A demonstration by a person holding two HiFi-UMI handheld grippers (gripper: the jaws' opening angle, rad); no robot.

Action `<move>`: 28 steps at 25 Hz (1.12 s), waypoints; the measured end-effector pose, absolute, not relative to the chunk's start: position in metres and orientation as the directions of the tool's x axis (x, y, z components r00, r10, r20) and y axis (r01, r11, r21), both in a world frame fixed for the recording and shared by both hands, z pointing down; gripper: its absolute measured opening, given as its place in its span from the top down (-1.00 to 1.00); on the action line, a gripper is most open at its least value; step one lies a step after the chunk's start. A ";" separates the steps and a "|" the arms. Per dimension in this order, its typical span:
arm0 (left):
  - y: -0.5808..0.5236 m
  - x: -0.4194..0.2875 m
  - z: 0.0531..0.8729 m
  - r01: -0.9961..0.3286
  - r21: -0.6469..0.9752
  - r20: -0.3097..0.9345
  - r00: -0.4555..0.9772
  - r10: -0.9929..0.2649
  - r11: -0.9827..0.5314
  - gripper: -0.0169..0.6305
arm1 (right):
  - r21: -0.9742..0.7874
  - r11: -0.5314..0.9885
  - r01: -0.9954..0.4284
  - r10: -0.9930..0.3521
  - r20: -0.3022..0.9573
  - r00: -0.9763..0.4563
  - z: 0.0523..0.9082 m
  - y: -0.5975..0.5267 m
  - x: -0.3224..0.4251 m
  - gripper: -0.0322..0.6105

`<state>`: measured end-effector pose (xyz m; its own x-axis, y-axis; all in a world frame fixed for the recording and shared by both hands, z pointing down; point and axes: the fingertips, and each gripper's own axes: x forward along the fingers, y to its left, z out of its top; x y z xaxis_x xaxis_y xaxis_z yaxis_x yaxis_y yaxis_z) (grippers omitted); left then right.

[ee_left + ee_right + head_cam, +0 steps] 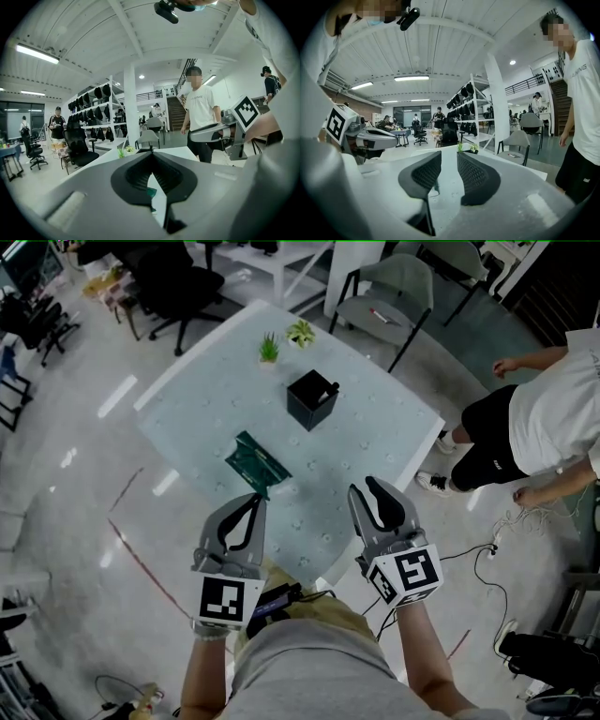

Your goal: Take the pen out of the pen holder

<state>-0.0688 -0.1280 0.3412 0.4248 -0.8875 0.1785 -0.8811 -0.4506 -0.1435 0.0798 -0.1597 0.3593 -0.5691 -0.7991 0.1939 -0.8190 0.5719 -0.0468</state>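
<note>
A black square pen holder (309, 401) stands near the middle of the white table (394, 442), with a dark pen (331, 387) sticking out of its top right corner. Both grippers hover over the table's near corner, well short of the holder. My left gripper (259, 495) (151, 154) has its fingertips touching, shut on nothing, just in front of a green flat object (257, 463). My right gripper (366, 486) (449, 154) is open, a clear gap between its ribbed pads and nothing in it. The holder is hidden in both gripper views.
Two small potted plants (269, 350) (301, 333) stand at the table's far side. A person in a white shirt (548, 409) stands right of the table. Grey chairs (394, 287) and a black office chair (178, 282) are beyond it. Cables (487, 563) lie on the floor.
</note>
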 end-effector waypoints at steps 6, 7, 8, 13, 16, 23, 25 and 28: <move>-0.159 -0.078 0.345 -0.867 -0.134 0.198 0.451 -0.870 -0.480 0.91 | -0.059 0.541 -0.839 -0.815 0.208 -0.541 0.363 -0.194 0.073 0.54; -0.163 -0.080 0.346 -0.864 -0.133 0.202 0.455 -0.867 -0.485 0.91 | -0.064 0.535 -0.842 -0.818 0.211 -0.536 0.365 -0.199 0.072 0.54; -0.168 -0.081 0.348 -0.862 -0.130 0.206 0.460 -0.864 -0.490 0.91 | -0.070 0.529 -0.846 -0.820 0.214 -0.531 0.367 -0.205 0.071 0.54; -0.191 -0.086 0.353 -0.849 -0.124 0.224 0.480 -0.848 -0.513 0.91 | -0.083 0.503 -0.861 -0.830 0.234 -0.507 0.374 -0.232 0.068 0.54; -0.204 -0.088 0.356 -0.841 -0.120 0.231 0.493 -0.839 -0.527 0.91 | -0.078 0.492 -0.867 -0.833 0.246 -0.495 0.379 -0.247 0.067 0.54; -0.228 -0.095 0.369 -0.828 -0.105 0.252 0.514 -0.820 -0.551 0.91 | -0.080 0.466 -0.881 -0.841 0.268 -0.470 0.394 -0.279 0.062 0.54; -0.235 -0.098 0.372 -0.827 -0.100 0.254 0.517 -0.818 -0.554 0.91 | -0.080 0.463 -0.883 -0.842 0.272 -0.466 0.398 -0.289 0.060 0.54; -0.244 -0.101 0.375 -0.824 -0.095 0.258 0.521 -0.813 -0.559 0.91 | -0.078 0.458 -0.885 -0.843 0.278 -0.461 0.403 -0.302 0.057 0.54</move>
